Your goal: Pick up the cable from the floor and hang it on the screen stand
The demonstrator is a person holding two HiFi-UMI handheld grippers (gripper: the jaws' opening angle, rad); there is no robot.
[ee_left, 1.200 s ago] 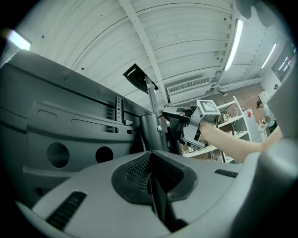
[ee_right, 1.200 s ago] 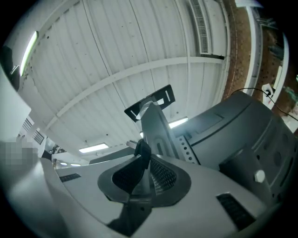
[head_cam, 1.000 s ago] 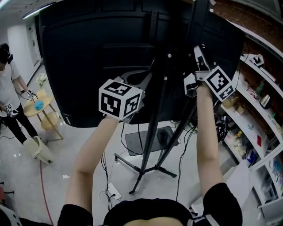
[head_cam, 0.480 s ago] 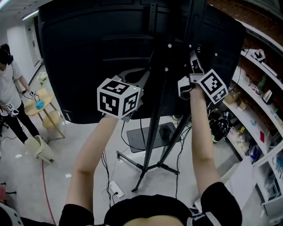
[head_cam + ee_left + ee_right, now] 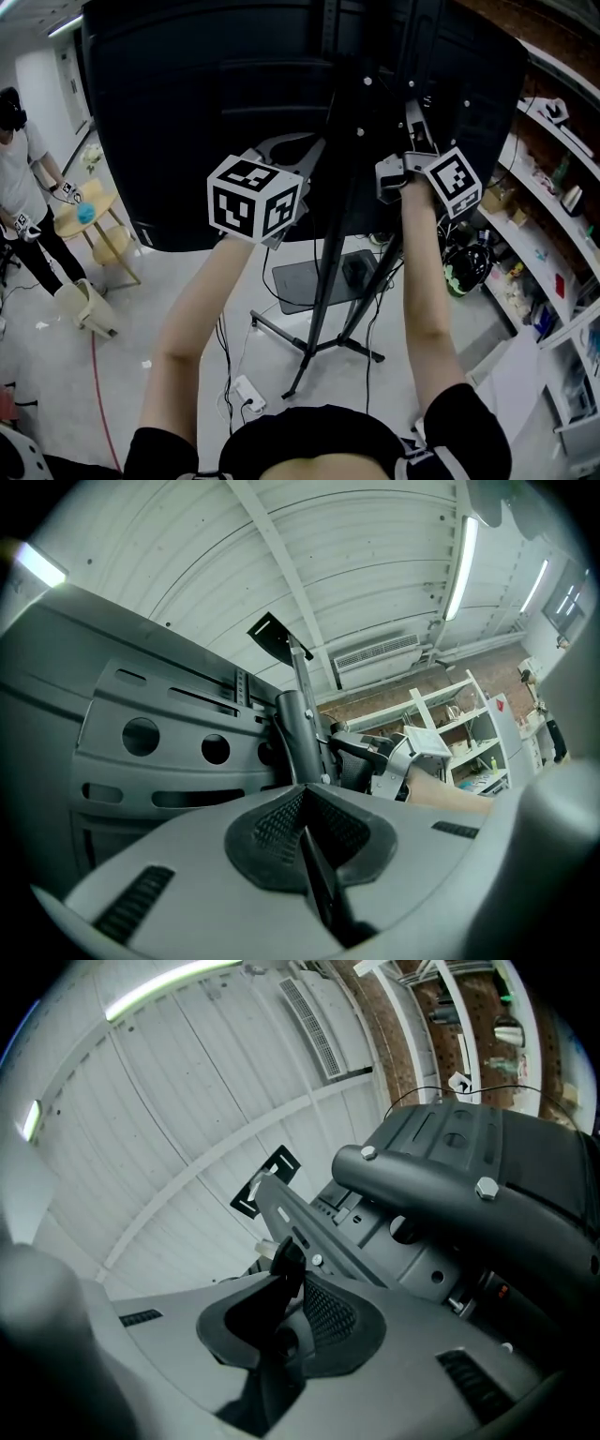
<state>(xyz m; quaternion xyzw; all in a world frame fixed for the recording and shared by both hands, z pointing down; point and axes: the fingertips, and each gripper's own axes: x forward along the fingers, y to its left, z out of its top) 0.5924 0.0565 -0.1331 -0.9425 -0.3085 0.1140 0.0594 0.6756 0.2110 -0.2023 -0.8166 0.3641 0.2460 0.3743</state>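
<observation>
I hold both grippers up behind the big black screen (image 5: 206,94), on either side of the screen stand's post (image 5: 328,272). My right gripper (image 5: 410,105) points steeply up beside the post. In the right gripper view it (image 5: 291,1288) is shut on the black cable's plug end (image 5: 284,1260), close under the stand's bracket bar (image 5: 441,1204). My left gripper (image 5: 311,155) is level at the post (image 5: 298,733). Its pads (image 5: 272,822) are pressed together, and a thin black strip, the cable (image 5: 323,892) by its look, runs out between them.
The stand's legs and base plate (image 5: 319,277) spread on the floor below, with loose wires and a white power strip (image 5: 246,394). Shelves (image 5: 553,216) full of small things line the right. A person (image 5: 19,187), a small round table (image 5: 80,220) and a stool (image 5: 89,309) are at the left.
My right gripper has come down a little beside the post and rolled slightly. The left gripper has stayed where it was.
</observation>
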